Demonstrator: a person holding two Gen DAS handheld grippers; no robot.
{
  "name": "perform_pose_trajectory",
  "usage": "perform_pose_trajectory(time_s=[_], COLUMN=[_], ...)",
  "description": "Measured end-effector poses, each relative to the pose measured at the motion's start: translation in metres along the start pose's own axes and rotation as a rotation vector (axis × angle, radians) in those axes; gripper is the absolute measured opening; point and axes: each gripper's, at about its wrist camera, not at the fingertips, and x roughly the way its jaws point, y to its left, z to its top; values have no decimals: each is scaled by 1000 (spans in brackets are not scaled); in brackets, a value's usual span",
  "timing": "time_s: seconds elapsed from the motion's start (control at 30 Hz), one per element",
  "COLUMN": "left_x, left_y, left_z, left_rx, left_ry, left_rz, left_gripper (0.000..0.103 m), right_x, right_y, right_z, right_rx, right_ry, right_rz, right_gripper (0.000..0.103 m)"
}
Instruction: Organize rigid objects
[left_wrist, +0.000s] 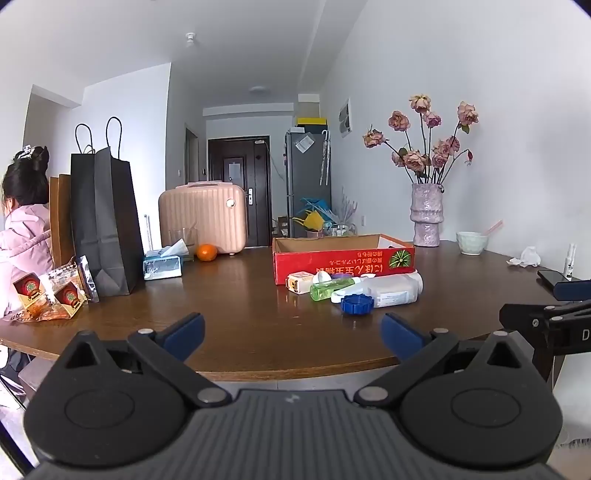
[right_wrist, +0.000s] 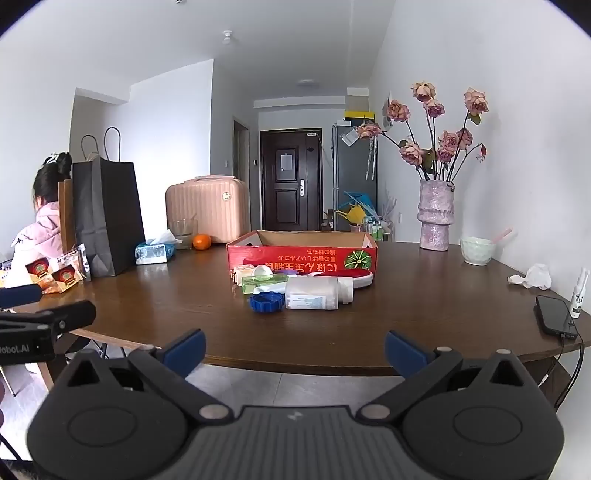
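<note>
Far off to the left of both claws, at the table's (left_wrist: 240, 332) back corner, a person in a pink jacket (left_wrist: 22, 243) sits turned away, with snack packets (left_wrist: 55, 295) and a black paper bag (left_wrist: 103, 221) standing beside them. Further right and well ahead of the left claw (left_wrist: 293, 338) lie a tissue pack (left_wrist: 162, 264), a drinking glass (left_wrist: 183, 238), an orange (left_wrist: 206, 252) and a pink suitcase (left_wrist: 203, 216). The left claw is released, its blue fingers (left_wrist: 184, 334) spread wide over the table's near edge with nothing between them. Straight ahead of it, and ahead of the right claw (right_wrist: 295, 349) too, a red cardboard box (right_wrist: 303, 253) sits open-topped, and the loose things cluster just in front of its near wall: a small cream carton (left_wrist: 301, 281), a green bottle (left_wrist: 332, 288) on its side, a blue lid (right_wrist: 266, 302) lying nearest the claws, and a white jar (right_wrist: 317, 292) on its side touching the lid. The right claw is likewise released and empty, hovering at the table's edge just right of the left one. Beyond it to the right stand a vase of dried roses (right_wrist: 436, 214), a pale bowl (right_wrist: 477, 250), a crumpled tissue (right_wrist: 533, 277), a phone (right_wrist: 556, 315) and a small spray bottle (right_wrist: 579, 295).
</note>
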Motion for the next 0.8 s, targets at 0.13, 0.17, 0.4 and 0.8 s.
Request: perform_pose_trajectory(time_s=[0.13,0.17,0.4,0.8], left_x=[0,0,0,0], left_y=[2,2,2,1], left_z=[0,0,1,1], left_rx=[-11,-12,-10,-6], left_ry=[-18,-13,-7,-15], left_rz=[-4,-3,-3,-11], left_gripper=[103,103,103,103], right_x=[1,1,1,0], right_y=[-1,-2,8,4], right_z=[-1,-1,3,0], right_rx=[-9,-6,-41,-44], right_ry=[-1,-2,-6,-9], right_rz=[-5,-5,-1,0], right_gripper=[103,103,103,103])
